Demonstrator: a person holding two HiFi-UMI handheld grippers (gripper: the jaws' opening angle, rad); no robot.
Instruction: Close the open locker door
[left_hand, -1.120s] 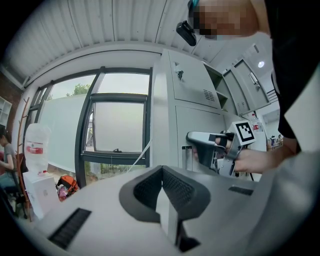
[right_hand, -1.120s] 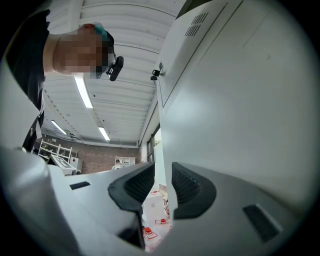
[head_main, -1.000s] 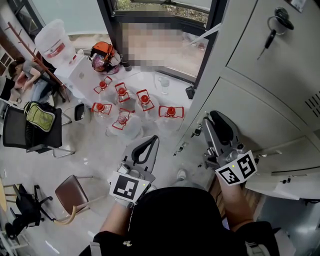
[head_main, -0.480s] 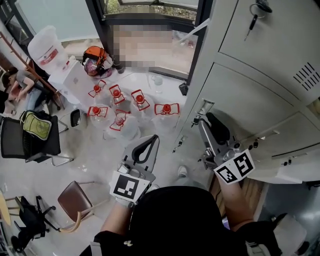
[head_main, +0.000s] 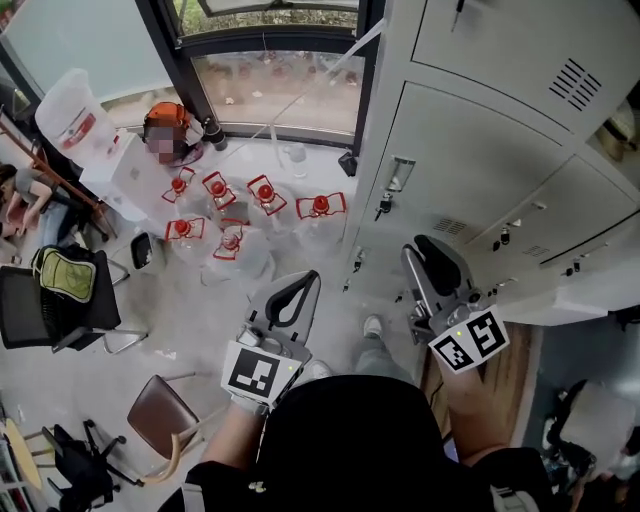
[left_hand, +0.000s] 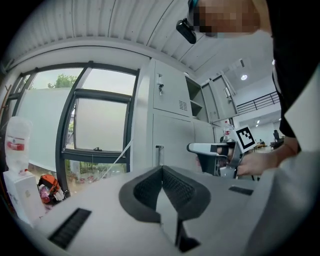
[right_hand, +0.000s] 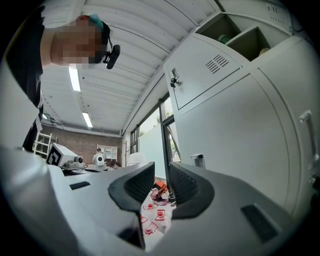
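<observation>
A bank of grey lockers (head_main: 470, 150) fills the right of the head view. One low door (head_main: 585, 300) stands swung out from the bank, seen nearly edge-on at the far right. Higher compartments show open in the right gripper view (right_hand: 235, 35). My right gripper (head_main: 435, 262) is held in the air in front of the lockers, left of the swung-out door and touching nothing; a narrow gap shows between its pads (right_hand: 161, 185). My left gripper (head_main: 290, 300) hangs further left over the floor, its pads (left_hand: 161, 180) pressed together and empty.
Several water jugs with red caps (head_main: 262, 195) stand on the floor by the window. A water dispenser (head_main: 75, 110), a black chair (head_main: 60, 310) and a brown chair (head_main: 160, 410) are at the left. A person (head_main: 25, 190) sits at the far left.
The head view has swung right and up along the lockers, so more doors show. Both grippers keep about the same pose; the right one sits slightly lower against the locker fronts.
</observation>
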